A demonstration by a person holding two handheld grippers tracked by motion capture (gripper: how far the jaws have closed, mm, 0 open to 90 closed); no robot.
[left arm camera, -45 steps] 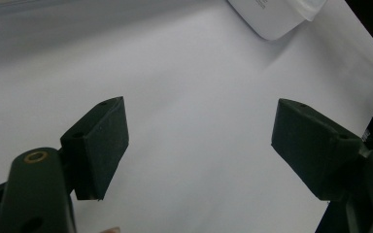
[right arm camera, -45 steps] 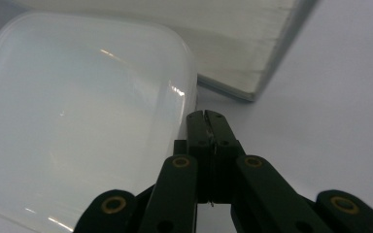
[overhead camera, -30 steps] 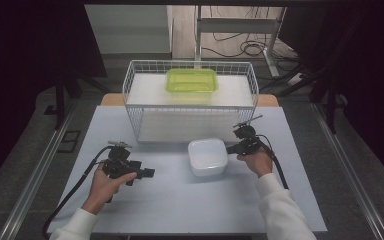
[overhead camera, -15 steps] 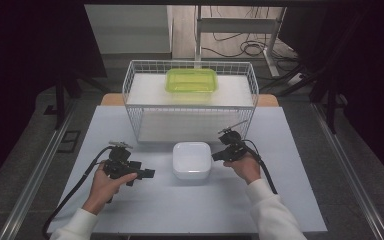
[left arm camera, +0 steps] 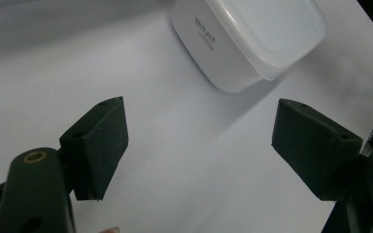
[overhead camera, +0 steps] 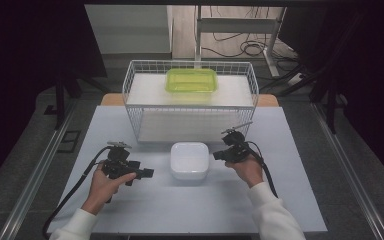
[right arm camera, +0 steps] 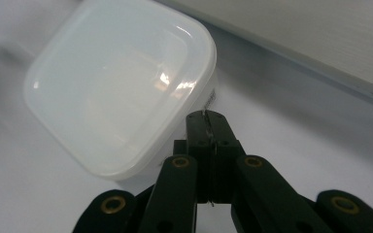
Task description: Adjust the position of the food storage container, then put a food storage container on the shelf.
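Note:
A white lidded container [overhead camera: 190, 160] sits on the white table [overhead camera: 290, 200] just in front of the wire basket [overhead camera: 130, 95]. My right gripper [overhead camera: 218, 155] is at the container's right side, jaws shut with nothing between them. In the right gripper view the shut tips [right arm camera: 206, 119] rest against the rim of the container [right arm camera: 116, 87]. My left gripper [overhead camera: 149, 173] lies low on the table to the container's left, a short gap away. Its jaws [left arm camera: 201, 131] stand wide open and empty, with the container [left arm camera: 252, 39] ahead of them.
A lime-green lidded container [overhead camera: 191, 80] lies inside the wire basket at the back, on a white liner. Cables [overhead camera: 70, 200] trail from both grippers toward the table's front edge. Dark floor and metal rails flank the table.
My right hand has slid leftward with shut jaws, and the white container has moved left with it to the table's middle. The left gripper stayed where it was.

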